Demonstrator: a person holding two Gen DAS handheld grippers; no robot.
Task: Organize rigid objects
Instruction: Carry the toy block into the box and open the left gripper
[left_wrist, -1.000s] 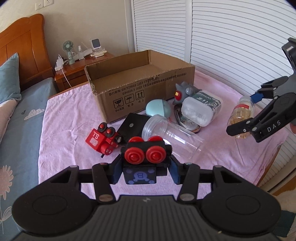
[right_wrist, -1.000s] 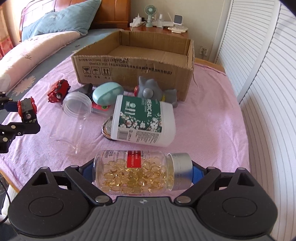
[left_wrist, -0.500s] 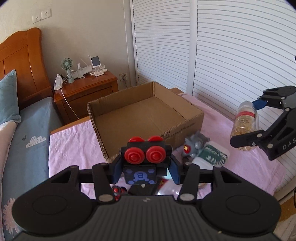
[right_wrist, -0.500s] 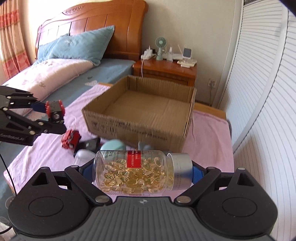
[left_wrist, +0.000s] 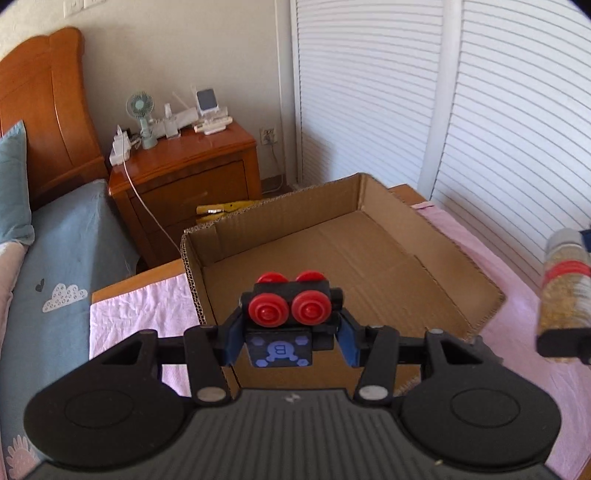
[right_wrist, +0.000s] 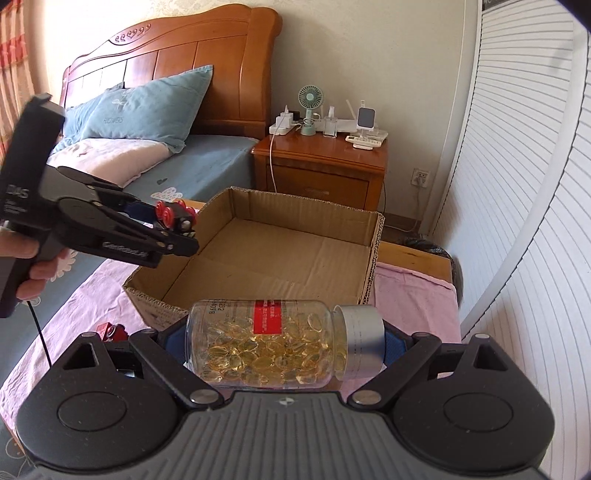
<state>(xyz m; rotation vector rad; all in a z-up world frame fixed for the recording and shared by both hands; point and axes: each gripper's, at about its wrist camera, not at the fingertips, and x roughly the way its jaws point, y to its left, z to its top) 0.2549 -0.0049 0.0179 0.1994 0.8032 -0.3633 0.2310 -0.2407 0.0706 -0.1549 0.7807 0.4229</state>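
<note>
My left gripper (left_wrist: 289, 325) is shut on a black toy block with red wheels (left_wrist: 290, 314), held in the air over the near edge of the open cardboard box (left_wrist: 369, 258). In the right wrist view that same toy (right_wrist: 175, 219) hangs above the box's left wall (right_wrist: 177, 258). My right gripper (right_wrist: 284, 345) is shut on a clear bottle of yellow capsules (right_wrist: 273, 345) with a silver cap, lying sideways between the pads, just in front of the box's near wall. The bottle (left_wrist: 565, 291) shows blurred at the right edge of the left wrist view. The box's inside looks bare.
The box sits on a pink cloth (right_wrist: 413, 291) over the bed. A red toy train (right_wrist: 110, 330) lies on the cloth below the right gripper. A wooden nightstand (left_wrist: 184, 170) with a fan and chargers stands behind the box. White slatted doors (left_wrist: 480, 110) run along the right.
Both grippers have lifted and moved forward toward the box, each keeping its object. The loose items on the cloth have dropped out of view below; the box's inside now fills the middle.
</note>
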